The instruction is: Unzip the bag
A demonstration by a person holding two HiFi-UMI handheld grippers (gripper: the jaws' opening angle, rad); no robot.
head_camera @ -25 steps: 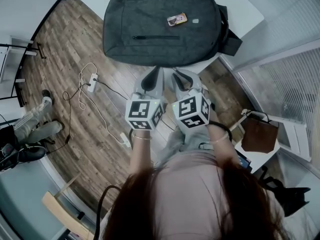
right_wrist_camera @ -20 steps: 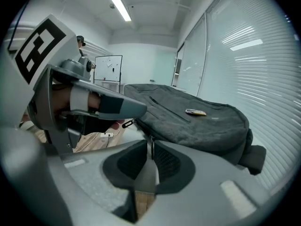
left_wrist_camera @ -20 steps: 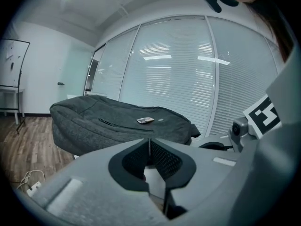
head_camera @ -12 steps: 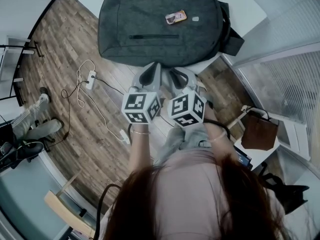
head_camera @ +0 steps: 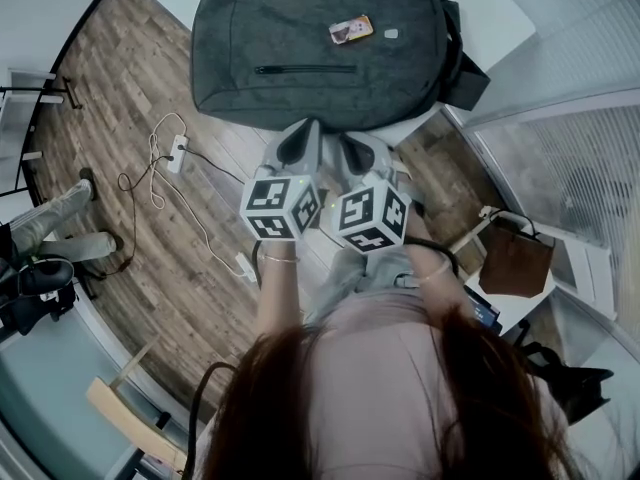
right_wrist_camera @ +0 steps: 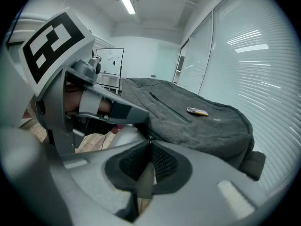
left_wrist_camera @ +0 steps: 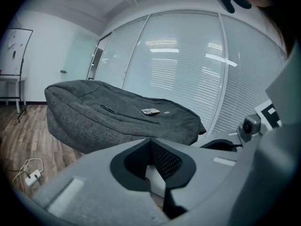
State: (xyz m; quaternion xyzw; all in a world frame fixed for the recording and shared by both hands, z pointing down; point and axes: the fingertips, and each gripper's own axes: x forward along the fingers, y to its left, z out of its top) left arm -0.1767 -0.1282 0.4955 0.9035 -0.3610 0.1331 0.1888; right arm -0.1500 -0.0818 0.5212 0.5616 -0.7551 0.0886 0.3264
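Observation:
A dark grey backpack point(head_camera: 320, 48) lies flat on a white table point(head_camera: 490, 13), its front pocket zipper point(head_camera: 305, 69) closed and a small tag point(head_camera: 351, 30) on top. Both grippers hover side by side just short of the bag's near edge. The left gripper point(head_camera: 305, 136) is shut with nothing between its jaws; in its own view the left gripper point(left_wrist_camera: 150, 141) points at the backpack point(left_wrist_camera: 117, 117). My right gripper point(head_camera: 350, 146) is also shut and holds nothing. In its view the right gripper point(right_wrist_camera: 150, 140) sits close under the backpack point(right_wrist_camera: 197, 117), beside the left gripper's body point(right_wrist_camera: 70, 79).
A power strip with loose cables point(head_camera: 175, 153) lies on the wooden floor at the left. A brown bag point(head_camera: 515, 263) rests on a white chair at the right. A seated person's legs point(head_camera: 60, 228) show at far left. Glass walls with blinds stand behind the table.
Both grippers have drifted a little nearer to the bag's near edge, staying side by side and shut. The backpack has not moved.

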